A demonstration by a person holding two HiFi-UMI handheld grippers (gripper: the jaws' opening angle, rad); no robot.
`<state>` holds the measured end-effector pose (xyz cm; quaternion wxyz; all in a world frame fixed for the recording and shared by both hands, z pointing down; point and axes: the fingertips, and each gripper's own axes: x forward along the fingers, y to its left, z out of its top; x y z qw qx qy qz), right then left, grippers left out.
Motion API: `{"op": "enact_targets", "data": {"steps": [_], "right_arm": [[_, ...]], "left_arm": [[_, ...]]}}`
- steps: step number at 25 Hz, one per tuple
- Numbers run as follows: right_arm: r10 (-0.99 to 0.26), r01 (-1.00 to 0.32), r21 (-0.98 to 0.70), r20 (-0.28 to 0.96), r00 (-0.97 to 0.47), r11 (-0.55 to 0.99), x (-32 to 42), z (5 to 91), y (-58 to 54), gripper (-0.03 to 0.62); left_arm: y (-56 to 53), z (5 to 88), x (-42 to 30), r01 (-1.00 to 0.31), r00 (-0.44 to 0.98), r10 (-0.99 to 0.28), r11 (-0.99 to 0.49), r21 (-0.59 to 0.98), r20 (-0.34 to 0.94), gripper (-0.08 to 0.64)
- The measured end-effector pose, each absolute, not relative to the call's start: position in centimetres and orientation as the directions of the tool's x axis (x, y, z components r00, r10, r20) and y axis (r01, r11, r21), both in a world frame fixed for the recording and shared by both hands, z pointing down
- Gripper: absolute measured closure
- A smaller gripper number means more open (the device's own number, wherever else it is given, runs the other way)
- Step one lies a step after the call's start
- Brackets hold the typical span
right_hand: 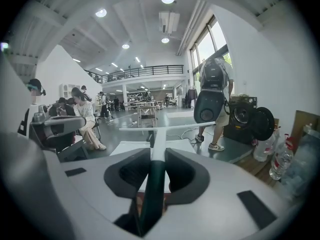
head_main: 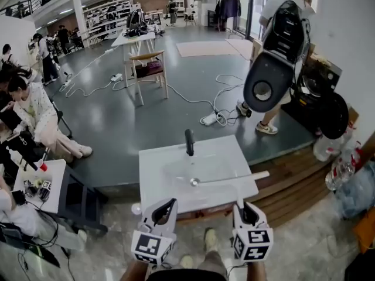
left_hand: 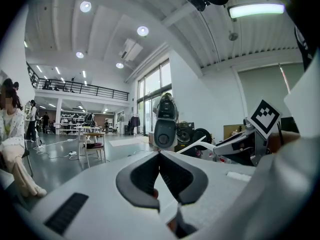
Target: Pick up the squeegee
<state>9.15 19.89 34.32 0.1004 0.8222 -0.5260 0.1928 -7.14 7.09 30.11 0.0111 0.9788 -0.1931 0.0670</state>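
Observation:
The squeegee has a dark green handle point(right_hand: 151, 189) and a long white blade point(right_hand: 170, 127). In the right gripper view my right gripper point(right_hand: 157, 153) is shut on the handle, and the blade crosses in front of the jaws. The head view has the blade point(head_main: 234, 177) lying crosswise over the white sink point(head_main: 155, 180), with my right gripper point(head_main: 241, 206) at the sink's near edge. My left gripper point(head_main: 167, 205) hangs beside it at the near edge; its jaws point(left_hand: 160, 154) meet at the tips with nothing between them. A dark faucet point(head_main: 189, 142) stands at the sink's far side.
A standing person with a large dark machine point(head_main: 275, 69) is beyond the sink to the right. A wooden chair point(head_main: 149, 69) and floor cables lie further back. People sit at the left by a small white table point(head_main: 55, 186). Plastic bottles point(head_main: 340, 168) stand on the wooden platform at the right.

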Motion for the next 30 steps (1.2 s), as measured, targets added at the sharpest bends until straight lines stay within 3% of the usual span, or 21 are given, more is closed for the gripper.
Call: {"op": "enact_targets", "data": {"steps": [30], "right_arm": [[-0.825, -0.906, -0.038, 0.432, 0.366, -0.421, 10.8, 34.2, 19.7, 0.500]], "left_arm": [[7.0, 30.6, -5.6, -0.390, 0.911, -0.383, -0.921, 0.017, 0.155, 0.558]]}}
